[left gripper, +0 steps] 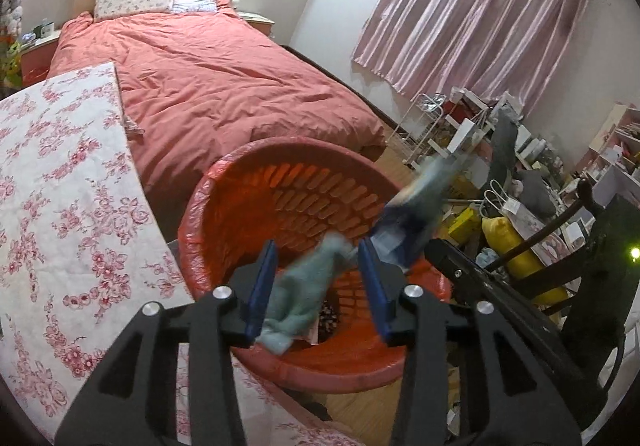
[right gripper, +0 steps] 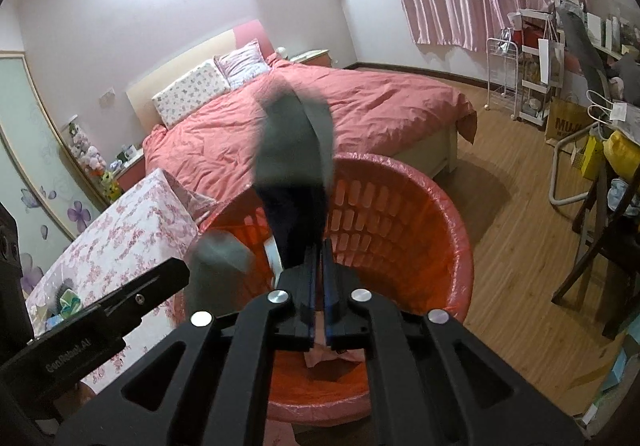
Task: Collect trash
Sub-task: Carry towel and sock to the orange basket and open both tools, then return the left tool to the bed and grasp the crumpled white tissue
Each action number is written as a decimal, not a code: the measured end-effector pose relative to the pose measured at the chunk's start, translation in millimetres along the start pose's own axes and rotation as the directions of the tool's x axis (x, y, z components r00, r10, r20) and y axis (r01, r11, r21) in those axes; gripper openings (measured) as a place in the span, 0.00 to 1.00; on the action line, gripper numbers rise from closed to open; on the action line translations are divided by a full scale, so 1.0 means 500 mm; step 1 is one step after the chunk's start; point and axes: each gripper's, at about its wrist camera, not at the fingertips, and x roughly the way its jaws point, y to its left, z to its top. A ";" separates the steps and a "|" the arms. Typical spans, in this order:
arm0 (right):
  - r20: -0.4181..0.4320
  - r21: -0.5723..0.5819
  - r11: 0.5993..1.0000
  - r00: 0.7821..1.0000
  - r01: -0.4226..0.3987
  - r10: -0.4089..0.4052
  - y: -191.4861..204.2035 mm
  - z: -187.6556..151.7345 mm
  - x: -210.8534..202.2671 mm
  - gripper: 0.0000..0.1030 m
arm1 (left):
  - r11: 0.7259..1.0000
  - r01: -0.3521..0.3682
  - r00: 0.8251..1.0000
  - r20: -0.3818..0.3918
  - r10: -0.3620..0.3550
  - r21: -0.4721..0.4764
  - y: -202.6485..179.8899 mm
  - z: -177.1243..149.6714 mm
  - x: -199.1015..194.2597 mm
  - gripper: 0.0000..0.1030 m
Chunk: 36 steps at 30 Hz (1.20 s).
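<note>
A red slotted basket [left gripper: 320, 205], lined with a red plastic bag, is seen low in the centre of both wrist views, set on the wood floor near the foot of a bed [left gripper: 208, 85] with a salmon-pink quilt.

The task appears to be at the dropping stage. In the left wrist view, the left hand-held gripper [left gripper: 316, 286] is held over the basket mouth with its blue jaws apart. A pale green wad of trash [left gripper: 308, 294] is seen blurred between the jaws; the pads do not seem to press on it, so it is judged released and falling. Some litter is already visible at the basket bottom.

In the right wrist view, the right hand-held gripper [right gripper: 318, 286] is also held over the basket. A grey and dark blue piece of trash [right gripper: 296, 165] stands up from its tips, blurred. The jaws are only slightly apart, and a grip cannot be told for certain.

Clutter is seen on the surface [right gripper: 616, 133] at the right edge; whether more trash remains cannot be told.
</note>
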 end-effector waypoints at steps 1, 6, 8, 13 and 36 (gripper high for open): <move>0.001 -0.002 1.000 1.000 0.005 -0.005 -0.001 -0.002 0.000 0.30 | 1.000 -0.006 1.000 -0.002 0.006 -0.005 0.004 0.000 0.000 0.45; 0.008 0.001 1.000 1.000 0.015 -0.015 -0.001 -0.006 -0.009 0.45 | 0.999 -0.045 0.999 -0.001 0.045 -0.020 0.031 -0.003 -0.016 0.50; 0.013 0.002 1.000 1.000 0.017 -0.017 0.003 -0.005 -0.014 0.48 | 0.998 -0.065 0.998 0.001 0.065 -0.021 0.042 -0.006 -0.025 0.52; 0.023 -0.013 1.000 1.000 0.010 -0.009 0.019 0.000 -0.030 0.50 | 0.992 -0.123 0.992 0.013 0.123 -0.010 0.069 -0.016 -0.067 0.56; -0.065 -0.243 0.953 0.984 -0.180 0.169 0.292 -0.075 -0.070 0.53 | 0.855 -0.471 0.860 0.102 0.500 -0.219 0.400 -0.106 -0.397 0.68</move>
